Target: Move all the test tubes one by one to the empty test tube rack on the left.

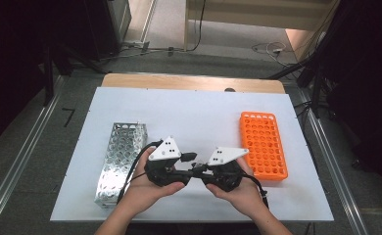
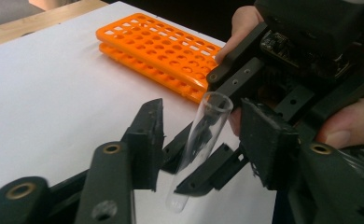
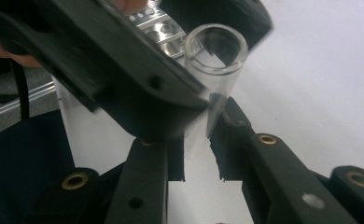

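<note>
A clear empty test tube [image 2: 202, 133] stands tilted between the two grippers, open end up. In the right gripper view my right gripper [image 3: 198, 156] is shut on the tube's [image 3: 216, 51] lower part. My left gripper [image 2: 206, 125] stands open, one jaw on each side of the tube, clear of the glass. In the high view both hands hold the left gripper [image 1: 188, 164] and the right gripper [image 1: 199, 170] tip to tip near the table's front centre. An orange tube rack [image 1: 262, 144] lies to the right and a metal rack [image 1: 120, 159] to the left.
A white mat [image 1: 194, 112] covers the wooden table [image 1: 194, 81]. The orange rack [image 2: 157, 46] has several empty holes. The metal rack [image 3: 164, 35] shows behind the left gripper's body. Cables lie on the floor beyond the table.
</note>
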Demonstrator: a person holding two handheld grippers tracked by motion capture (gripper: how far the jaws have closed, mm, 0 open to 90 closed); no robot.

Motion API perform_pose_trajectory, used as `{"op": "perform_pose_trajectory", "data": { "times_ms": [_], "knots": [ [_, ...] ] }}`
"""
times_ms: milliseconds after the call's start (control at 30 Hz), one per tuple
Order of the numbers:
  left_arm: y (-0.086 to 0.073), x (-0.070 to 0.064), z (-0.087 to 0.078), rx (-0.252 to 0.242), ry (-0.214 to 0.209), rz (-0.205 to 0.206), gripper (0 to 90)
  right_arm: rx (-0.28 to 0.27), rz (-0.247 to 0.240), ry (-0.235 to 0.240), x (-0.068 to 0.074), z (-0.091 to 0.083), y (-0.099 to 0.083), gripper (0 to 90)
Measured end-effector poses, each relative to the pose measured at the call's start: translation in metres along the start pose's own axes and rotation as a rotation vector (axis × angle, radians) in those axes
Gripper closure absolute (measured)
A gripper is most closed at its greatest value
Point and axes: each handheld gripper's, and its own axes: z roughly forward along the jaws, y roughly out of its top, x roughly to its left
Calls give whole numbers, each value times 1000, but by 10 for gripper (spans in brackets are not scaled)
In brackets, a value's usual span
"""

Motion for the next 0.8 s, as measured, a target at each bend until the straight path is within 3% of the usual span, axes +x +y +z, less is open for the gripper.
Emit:
{"op": "perform_pose_trajectory", "data": {
  "times_ms": [233, 367, 700, 800],
  "knots": [
    [0, -3, 2, 11, -27, 27, 641, 12, -10, 21, 5, 4, 1, 738],
    [0, -2, 0, 9, -26, 23, 699, 7, -12, 28, 5, 3, 1, 738],
    [-1, 0, -1, 0, -16, 26, 731, 7, -3, 37, 4, 3, 1, 736],
    [-1, 2, -3, -1, -10, 15, 746, 0, 1, 54, 2, 3, 0, 699]
  ]
}}
